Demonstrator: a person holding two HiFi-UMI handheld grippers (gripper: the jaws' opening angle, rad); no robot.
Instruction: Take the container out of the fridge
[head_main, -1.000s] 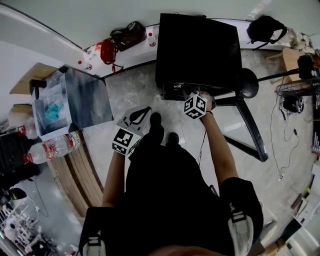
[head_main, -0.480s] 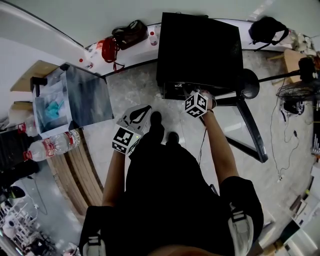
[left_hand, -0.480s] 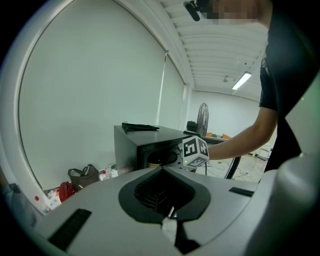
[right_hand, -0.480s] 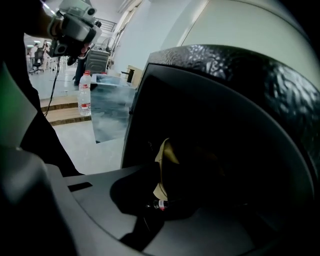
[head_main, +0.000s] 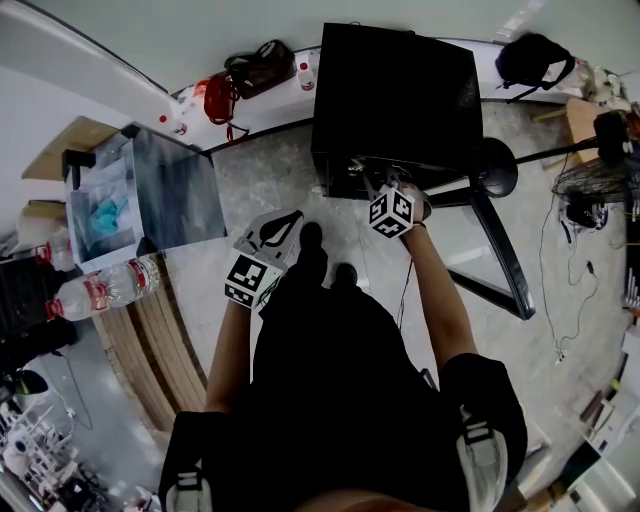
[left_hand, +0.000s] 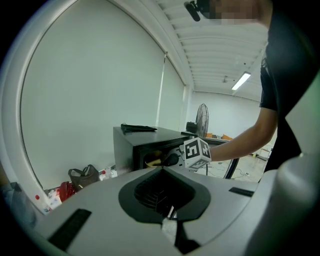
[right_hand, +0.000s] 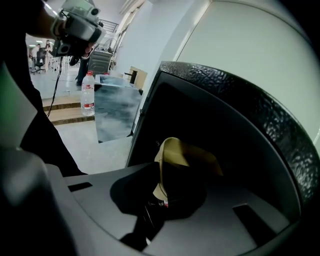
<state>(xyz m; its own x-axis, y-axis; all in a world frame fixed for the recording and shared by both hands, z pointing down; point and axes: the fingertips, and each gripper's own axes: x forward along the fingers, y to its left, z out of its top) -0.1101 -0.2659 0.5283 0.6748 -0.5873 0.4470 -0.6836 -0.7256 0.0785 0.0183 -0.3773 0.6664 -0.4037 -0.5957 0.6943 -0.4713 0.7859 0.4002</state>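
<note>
The black fridge (head_main: 395, 100) stands on the floor ahead of me, its front open. My right gripper (head_main: 372, 188) reaches into the opening. In the right gripper view its jaws (right_hand: 160, 200) are shut on the rim of a tan container (right_hand: 187, 155) inside the dark fridge (right_hand: 240, 115). From the left gripper view the container (left_hand: 154, 161) shows as a yellow patch in the fridge's mouth (left_hand: 132, 145), beside the right gripper's marker cube (left_hand: 196, 152). My left gripper (head_main: 272, 235) hangs back over the floor, left of the fridge, its jaws (left_hand: 170, 222) shut with nothing in them.
A shiny grey cabinet (head_main: 150, 195) stands to the left with a water bottle (head_main: 100, 295) by wooden steps (head_main: 150, 350). A red bag (head_main: 215, 100) and a dark bag (head_main: 258, 68) lie along the wall. A black stand's legs (head_main: 495, 250) spread right of the fridge.
The right gripper has shifted slightly at the fridge's mouth. The left gripper has stayed where it was.
</note>
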